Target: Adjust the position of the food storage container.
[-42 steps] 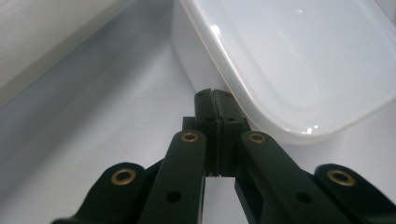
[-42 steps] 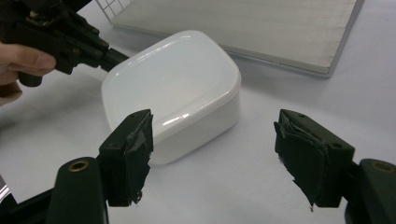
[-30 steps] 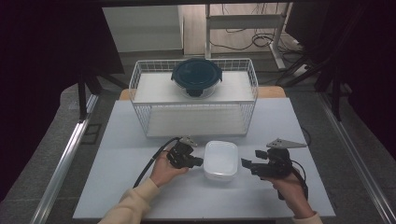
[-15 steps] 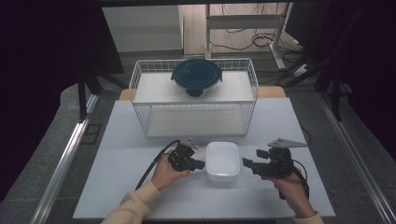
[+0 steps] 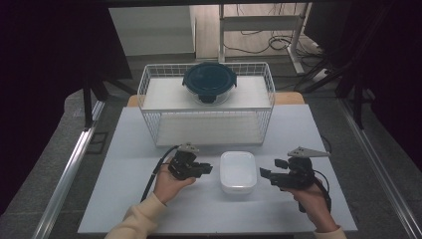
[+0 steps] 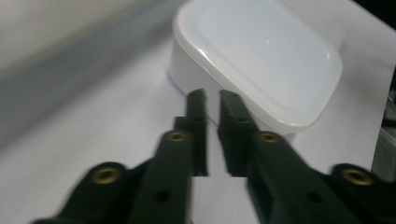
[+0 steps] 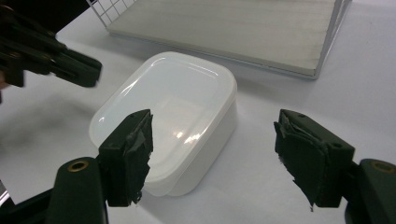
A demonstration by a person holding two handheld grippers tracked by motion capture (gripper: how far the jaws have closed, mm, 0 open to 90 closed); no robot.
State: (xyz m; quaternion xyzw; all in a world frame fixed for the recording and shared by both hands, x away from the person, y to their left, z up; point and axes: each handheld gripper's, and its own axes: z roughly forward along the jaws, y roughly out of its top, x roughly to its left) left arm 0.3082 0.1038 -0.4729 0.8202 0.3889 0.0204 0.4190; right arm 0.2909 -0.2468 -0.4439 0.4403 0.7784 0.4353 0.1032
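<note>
The left tongs (image 5: 205,169) are just opening a little beside the white plastic lidded box (image 5: 238,171); the right tongs (image 5: 265,175) are waiting wide open, holding nothing.

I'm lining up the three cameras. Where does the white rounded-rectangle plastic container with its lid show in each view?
High view: white rounded-rectangle plastic container, low centre on the table, between both grippers.
Left gripper view: upper right, just beyond the jaws.
Right gripper view: centre left, partly behind one jaw.
Shared landmark: the white table top.

It looked like a lab. A white tabletop (image 5: 124,199) stood between dark curtains (image 5: 45,74). Loose cables (image 5: 259,45) lay on the floor behind
</note>
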